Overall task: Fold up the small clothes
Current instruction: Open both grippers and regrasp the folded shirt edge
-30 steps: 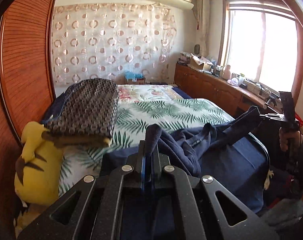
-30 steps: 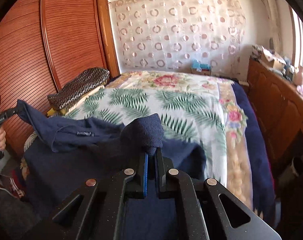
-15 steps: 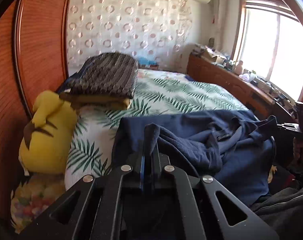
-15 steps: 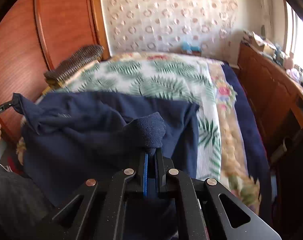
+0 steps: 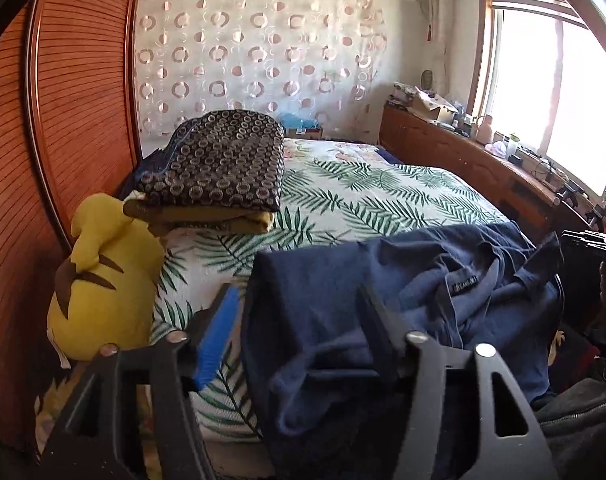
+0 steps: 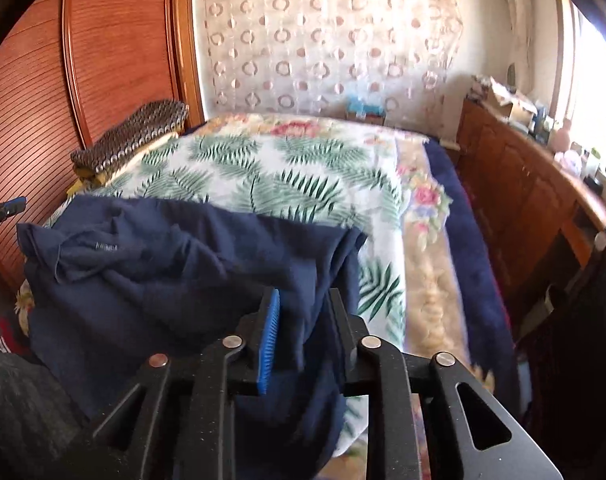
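One navy shirt [image 5: 403, 304] lies on the bed [image 5: 383, 192], between both spread tongs: left tongs [image 5: 299, 320] and right tongs [image 6: 303, 328], level, pointing forward.

A rumpled navy shirt [image 5: 383, 304] lies spread across the bed's near edge, collar label up.
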